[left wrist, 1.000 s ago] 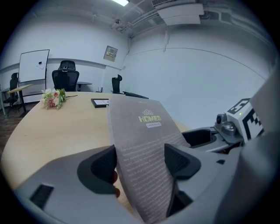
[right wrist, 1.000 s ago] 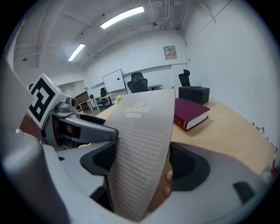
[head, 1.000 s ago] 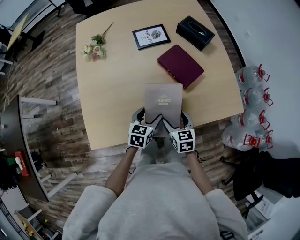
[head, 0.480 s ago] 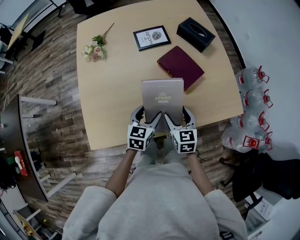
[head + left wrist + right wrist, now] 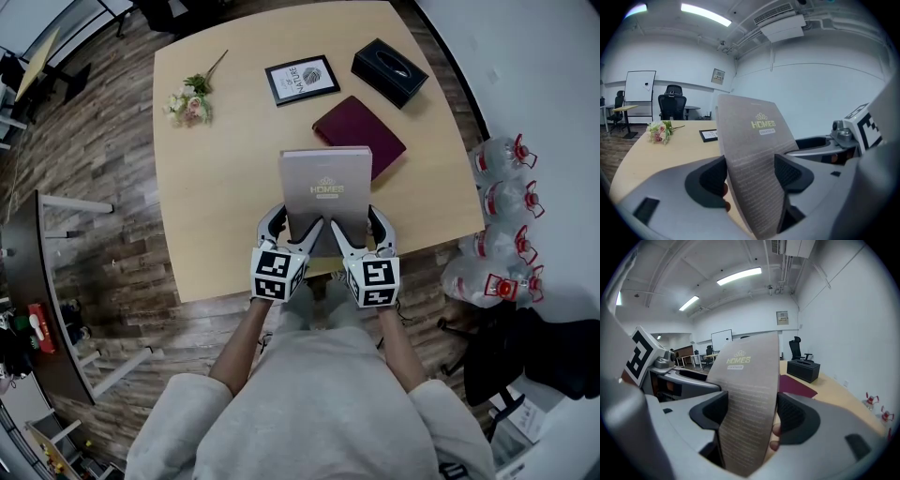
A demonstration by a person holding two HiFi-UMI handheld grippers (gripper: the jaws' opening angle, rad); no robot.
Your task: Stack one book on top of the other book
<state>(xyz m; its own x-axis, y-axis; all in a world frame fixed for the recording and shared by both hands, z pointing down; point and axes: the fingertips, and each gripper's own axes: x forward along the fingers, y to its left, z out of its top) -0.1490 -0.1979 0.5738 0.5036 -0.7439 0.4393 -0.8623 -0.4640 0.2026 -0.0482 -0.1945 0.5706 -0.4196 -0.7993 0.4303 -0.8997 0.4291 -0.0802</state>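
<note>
A grey book [image 5: 325,183] marked HOMES hangs tilted above the table's near edge, and both grippers hold it by its near end. My left gripper [image 5: 295,225] is shut on its left part and my right gripper [image 5: 356,225] on its right part. Both pairs of jaws have just been closing, with the book between them. In the left gripper view the grey book [image 5: 754,140] stands between the pads of the left gripper [image 5: 750,173]. The right gripper view shows the same book [image 5: 750,380] in the right gripper [image 5: 750,416]. A maroon book [image 5: 361,124] lies flat beyond, its near corner hidden by the grey one.
On the wooden table [image 5: 216,187] lie a framed print [image 5: 302,76], a black tissue box [image 5: 389,66] and a small bunch of flowers [image 5: 190,98] at the far side. Water bottles [image 5: 502,206] stand on the floor to the right.
Both grippers have risen with the grey book, lifting it off the table. In the head view its far edge now overlaps the maroon book.
</note>
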